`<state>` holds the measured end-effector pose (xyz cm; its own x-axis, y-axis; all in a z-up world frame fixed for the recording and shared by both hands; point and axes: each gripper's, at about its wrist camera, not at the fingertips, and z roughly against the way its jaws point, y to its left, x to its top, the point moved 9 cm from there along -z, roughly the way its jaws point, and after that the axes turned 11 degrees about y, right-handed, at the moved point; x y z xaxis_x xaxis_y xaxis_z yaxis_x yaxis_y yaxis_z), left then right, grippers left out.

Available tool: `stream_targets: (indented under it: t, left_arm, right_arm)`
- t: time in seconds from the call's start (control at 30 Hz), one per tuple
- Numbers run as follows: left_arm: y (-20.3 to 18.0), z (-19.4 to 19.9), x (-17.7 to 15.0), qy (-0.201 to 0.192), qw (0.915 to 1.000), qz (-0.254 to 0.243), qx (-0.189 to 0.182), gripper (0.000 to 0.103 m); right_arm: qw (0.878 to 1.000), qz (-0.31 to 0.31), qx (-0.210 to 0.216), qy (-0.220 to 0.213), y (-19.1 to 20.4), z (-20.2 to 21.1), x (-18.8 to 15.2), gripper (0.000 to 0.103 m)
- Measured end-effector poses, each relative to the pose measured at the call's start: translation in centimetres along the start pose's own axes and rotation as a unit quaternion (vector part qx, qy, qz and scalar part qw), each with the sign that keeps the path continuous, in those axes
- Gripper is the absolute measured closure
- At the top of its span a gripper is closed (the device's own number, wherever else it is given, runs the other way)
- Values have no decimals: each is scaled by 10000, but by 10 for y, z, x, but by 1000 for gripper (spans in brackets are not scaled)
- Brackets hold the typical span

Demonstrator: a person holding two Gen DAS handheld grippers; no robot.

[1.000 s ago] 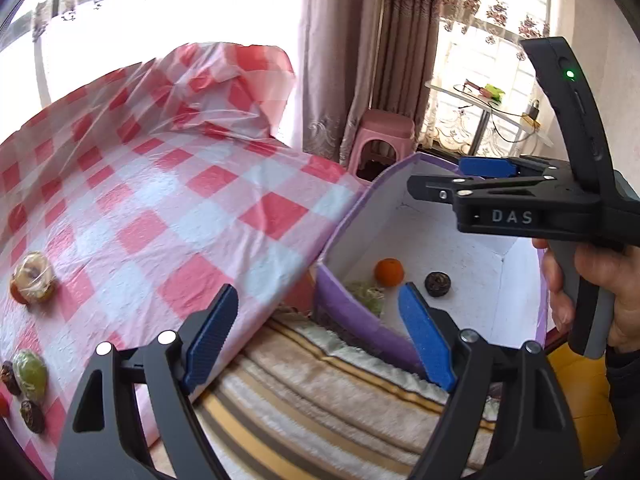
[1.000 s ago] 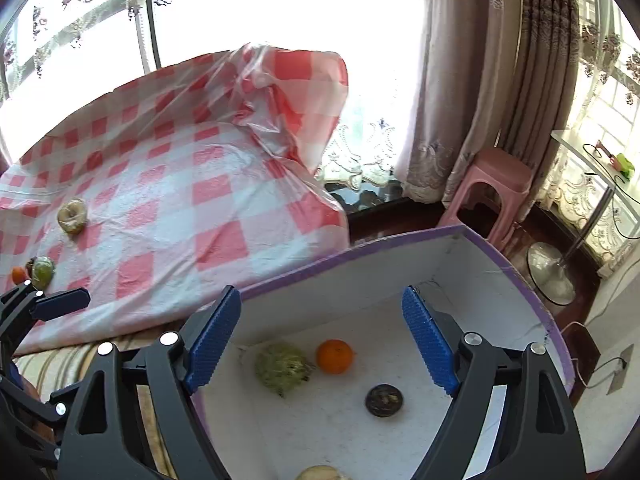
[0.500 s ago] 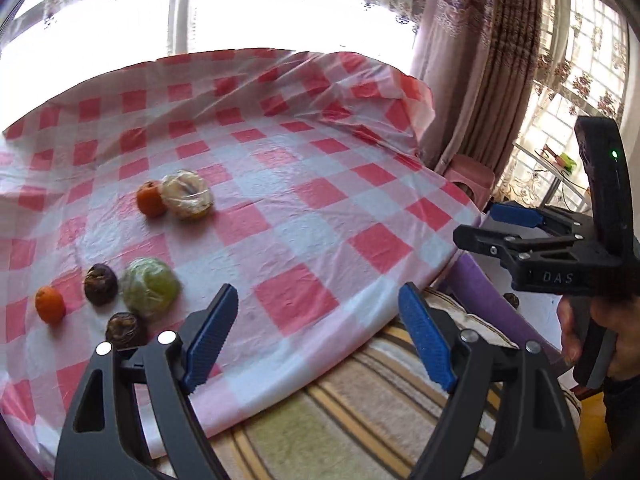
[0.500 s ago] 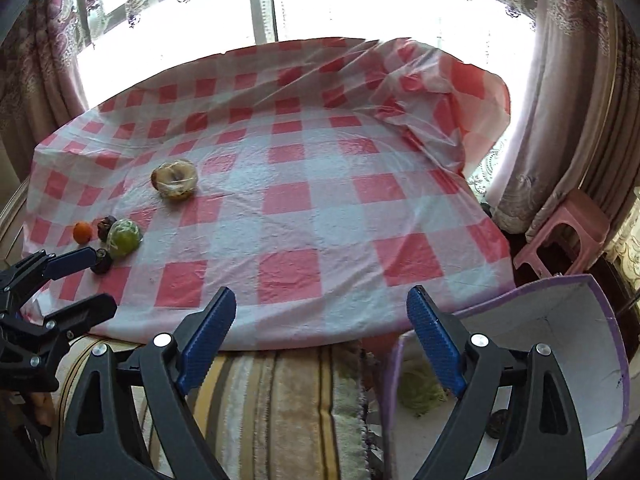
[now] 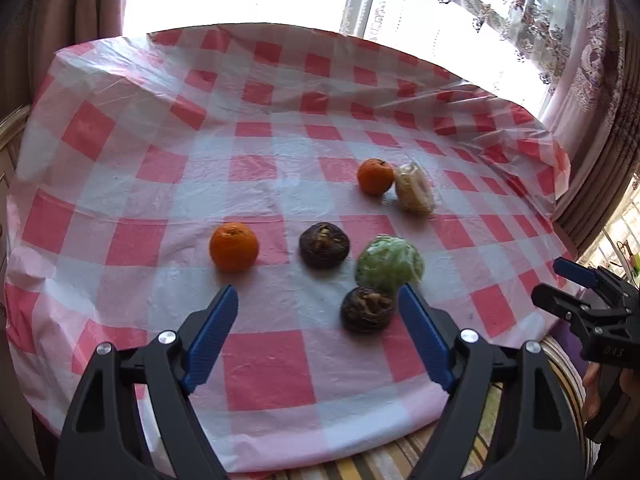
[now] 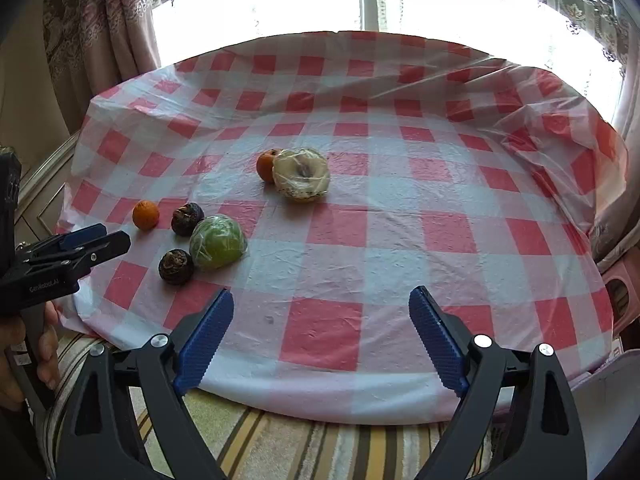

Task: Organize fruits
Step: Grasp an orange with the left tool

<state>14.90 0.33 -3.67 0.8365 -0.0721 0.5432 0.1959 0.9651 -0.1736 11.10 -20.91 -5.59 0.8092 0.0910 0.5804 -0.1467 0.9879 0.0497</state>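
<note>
Fruits lie ahead of both claws again, on the red-and-white checked tablecloth (image 5: 264, 372), now that both hands have swung away from the purple-rimmed box where some fruit already sat a second ago. The left gripper (image 5: 318, 336) hangs released and empty, its blue pads spread, aimed down at the cluster. Nearest its tips is a dark brown fruit (image 5: 366, 309), touching or just beside the plastic-wrapped green fruit (image 5: 390, 264) behind it. A second dark fruit (image 5: 324, 245) sits to the left of that, and an orange (image 5: 234, 246) further left, apart from the rest. Farther back a second orange (image 5: 375, 176) rests against a pale wrapped fruit (image 5: 414, 188). The right gripper (image 6: 322, 336) is also unclenched and holds nothing; its jaws have just been opening wider, over bare cloth, well to the right of the fruits. Six pieces remain on the table, so I judge the next pick is being set up, most likely the near dark fruit for the left claw.
</note>
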Motion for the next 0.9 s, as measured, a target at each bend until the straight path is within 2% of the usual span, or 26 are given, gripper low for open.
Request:
stream_targets:
  t: [0.1, 0.17, 0.43, 0.57, 0.7, 0.9]
  left_arm:
    - [22, -13, 1, 212, 9991, 210, 311, 21]
    - [28, -23, 1, 352, 9986, 271, 279, 21]
    - [51, -43, 22, 380, 9959, 409, 718, 22]
    - [57, -60, 28, 502, 9944, 409, 841, 36]
    - [59, -66, 30, 455, 9934, 304, 1009, 40]
    - [59, -65, 30, 365, 9925, 229, 1142, 62]
  right_arm:
    - [9998, 156, 54, 107, 20, -16, 9, 16]
    - [9996, 253, 98, 103, 34, -23, 17, 16]
    - [9988, 438, 198, 45, 71, -50, 46, 16]
    - [9986, 483, 191, 108, 80, -64, 56, 16]
    - [9980, 583, 136, 209, 90, -79, 60, 16]
    - [9975, 569, 60, 424, 92, -98, 59, 16]
